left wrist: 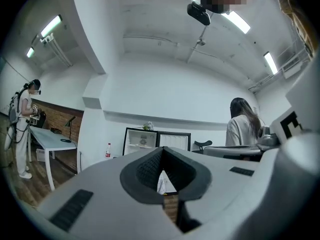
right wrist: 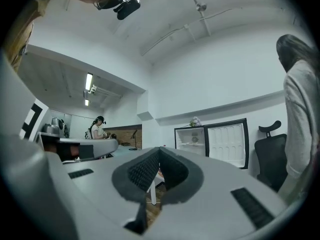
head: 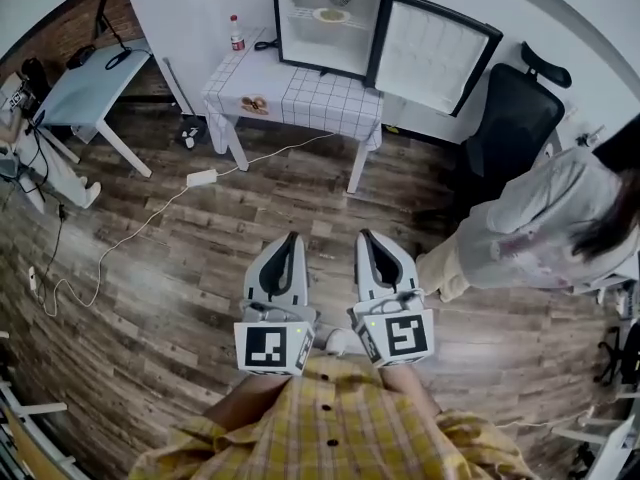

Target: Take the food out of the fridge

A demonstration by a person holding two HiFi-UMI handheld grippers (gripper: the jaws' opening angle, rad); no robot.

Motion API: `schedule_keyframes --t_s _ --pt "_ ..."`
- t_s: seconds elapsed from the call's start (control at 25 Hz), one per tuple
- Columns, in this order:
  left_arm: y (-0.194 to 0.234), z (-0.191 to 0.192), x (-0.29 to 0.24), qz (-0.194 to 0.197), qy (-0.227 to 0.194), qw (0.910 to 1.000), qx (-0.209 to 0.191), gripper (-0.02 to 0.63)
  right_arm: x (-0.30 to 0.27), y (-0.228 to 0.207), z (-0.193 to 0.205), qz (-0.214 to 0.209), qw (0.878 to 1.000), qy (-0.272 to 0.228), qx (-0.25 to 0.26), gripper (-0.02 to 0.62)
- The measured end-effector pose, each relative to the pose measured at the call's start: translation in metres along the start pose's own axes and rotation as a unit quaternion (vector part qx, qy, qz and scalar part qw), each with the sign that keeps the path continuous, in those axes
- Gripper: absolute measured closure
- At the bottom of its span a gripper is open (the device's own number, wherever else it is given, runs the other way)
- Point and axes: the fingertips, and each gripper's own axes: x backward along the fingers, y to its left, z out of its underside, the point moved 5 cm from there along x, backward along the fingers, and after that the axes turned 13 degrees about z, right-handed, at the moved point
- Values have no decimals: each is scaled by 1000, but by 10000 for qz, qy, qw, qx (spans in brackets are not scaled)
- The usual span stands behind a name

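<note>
The small fridge (head: 325, 23) stands open on the far end of a table with a checked cloth (head: 310, 98), its door (head: 432, 53) swung right. A plate of food (head: 330, 15) lies on the fridge shelf. More food (head: 252, 103) rests on the cloth's left end, near a red-capped bottle (head: 237, 33). My left gripper (head: 291, 238) and right gripper (head: 364, 236) are held side by side over the floor, well short of the table, both shut and empty. In the left gripper view the fridge (left wrist: 142, 141) shows beyond the closed left gripper (left wrist: 162, 149); likewise the fridge (right wrist: 192, 140) beyond the right gripper (right wrist: 160, 149).
A person in white (head: 540, 233) stands at the right, close to my right gripper, in front of a black office chair (head: 510, 118). A power strip (head: 201, 178) and its cable lie on the wooden floor. A grey desk (head: 85, 83) stands far left, where another person (left wrist: 22, 129) stands.
</note>
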Motion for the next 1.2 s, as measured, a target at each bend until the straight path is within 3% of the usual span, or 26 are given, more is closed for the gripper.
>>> schedule_keyframes --t_s 0.6,0.96,1.2 --pt "-55 12 -36 -95 281 9992 -250 600 7 -56 6 -186 9997 3 -153 588" --pt "-41 25 -70 -85 340 9992 -199 600 -21 -71 18 -223 9994 202 -163 588" --pt "-21 33 -103 207 438 9988 -69 600 -56 -75 23 -170 9994 265 -113 588"
